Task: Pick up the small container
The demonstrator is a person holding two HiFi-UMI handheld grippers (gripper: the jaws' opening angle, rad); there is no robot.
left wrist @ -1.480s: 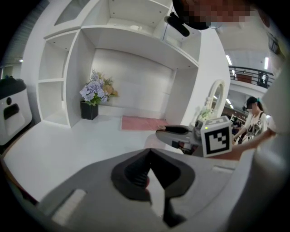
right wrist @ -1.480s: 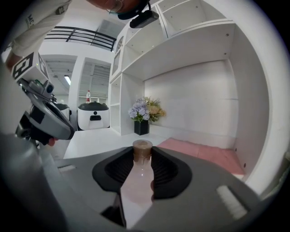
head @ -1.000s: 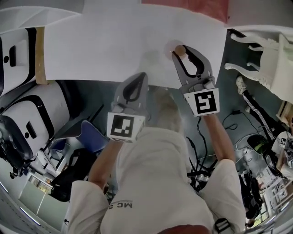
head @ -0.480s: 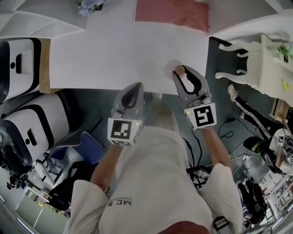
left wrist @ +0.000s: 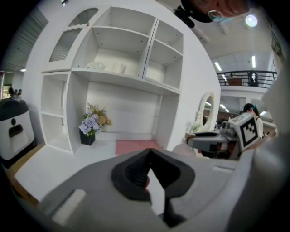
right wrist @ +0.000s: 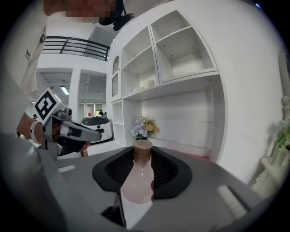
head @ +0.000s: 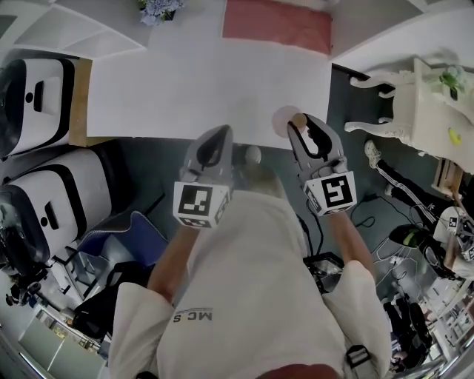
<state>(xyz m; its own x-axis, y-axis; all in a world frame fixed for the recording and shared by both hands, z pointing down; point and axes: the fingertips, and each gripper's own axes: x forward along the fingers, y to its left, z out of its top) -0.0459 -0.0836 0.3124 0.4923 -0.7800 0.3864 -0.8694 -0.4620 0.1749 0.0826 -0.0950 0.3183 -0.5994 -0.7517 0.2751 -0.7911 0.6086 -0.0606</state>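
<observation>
The small container point(head: 287, 118) is a pale pink bottle with a brown cap point(right wrist: 142, 149). It hangs above the near right corner of the white table point(head: 185, 81). My right gripper point(head: 299, 124) is shut on it, and in the right gripper view the bottle's body point(right wrist: 136, 181) sits between the dark pads point(right wrist: 166, 171). My left gripper point(head: 221, 133) hovers at the table's near edge to the left, its jaws shut with nothing between them. In the left gripper view the left gripper point(left wrist: 149, 153) has its tips meeting, and the right gripper point(left wrist: 213, 140) shows at the right.
A pink mat point(head: 278, 26) and a pot of flowers point(head: 159, 9) lie at the table's far side, below white shelves point(left wrist: 122, 50). White machines point(head: 37, 96) stand to the left. An ornate white chair point(head: 415, 104) stands to the right, with cables on the floor.
Both grippers have risen and drawn back toward the table's near edge. The right one has carried the bottle with it. The jaws have not changed.
</observation>
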